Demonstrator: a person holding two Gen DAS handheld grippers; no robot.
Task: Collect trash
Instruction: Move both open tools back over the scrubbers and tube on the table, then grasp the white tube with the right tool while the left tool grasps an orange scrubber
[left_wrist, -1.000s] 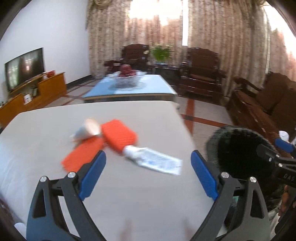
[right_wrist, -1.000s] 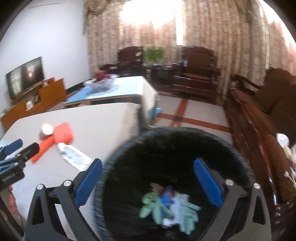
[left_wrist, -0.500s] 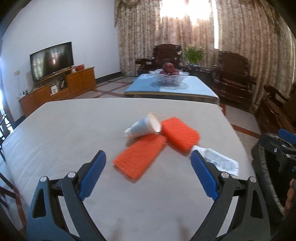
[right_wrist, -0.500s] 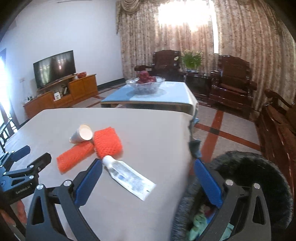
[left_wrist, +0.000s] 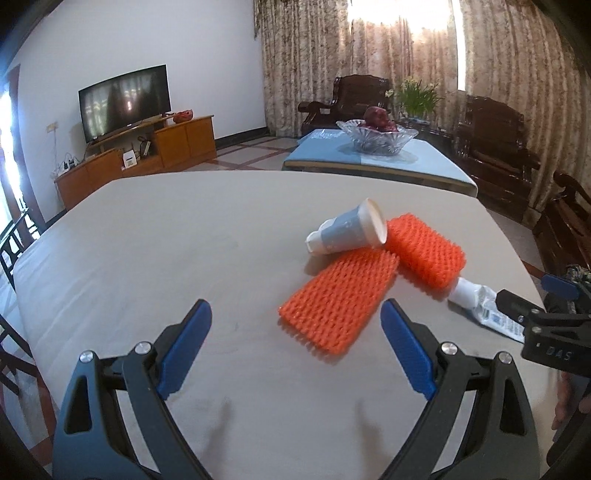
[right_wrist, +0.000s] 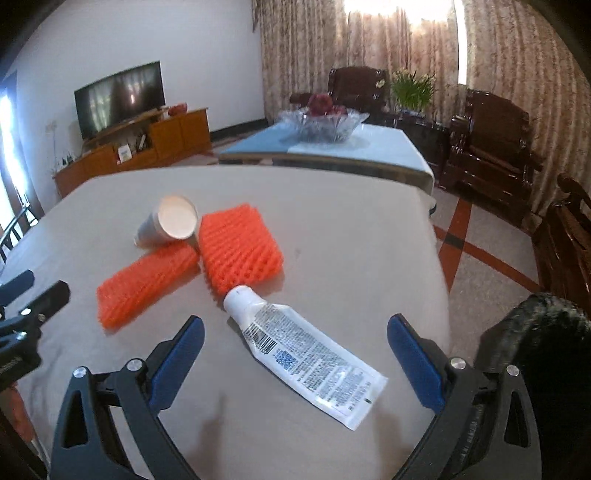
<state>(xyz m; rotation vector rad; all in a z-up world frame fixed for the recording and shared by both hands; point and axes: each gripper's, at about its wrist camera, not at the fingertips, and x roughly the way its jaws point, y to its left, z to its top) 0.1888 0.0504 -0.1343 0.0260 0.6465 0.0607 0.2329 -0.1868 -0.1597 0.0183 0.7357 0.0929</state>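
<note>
Your left claw (left_wrist: 295, 347) hangs over the table (left_wrist: 147, 266) with its jaws spread wide and nothing between them. Ahead of it and slightly right lies the flat orange foam net (left_wrist: 338, 299), its near end almost level with the right fingertip (left_wrist: 402, 350), so it's the easiest thing to take from this side. Past the net, a paper cup (left_wrist: 347, 232) lies tipped over with its rim resting against the second, puffier orange net (left_wrist: 424, 254). The three touch in a cluster, so pulling one will probably drag the others. Further right, your right claw (right_wrist: 295, 354) is also wide open and empty, with the squeezed tube (right_wrist: 303, 354) lying flat directly between its fingers, cap end pointing away and touching the puffy net (right_wrist: 240, 247). That framing suggests the tube is the right side's target: drop straight down and close across its body, not the flat crimped end, which would likely slip. To the right of that claw, off the table edge and lower, sits the black bin (right_wrist: 546, 354), close enough for a short swing. Four items left on the table.
</note>
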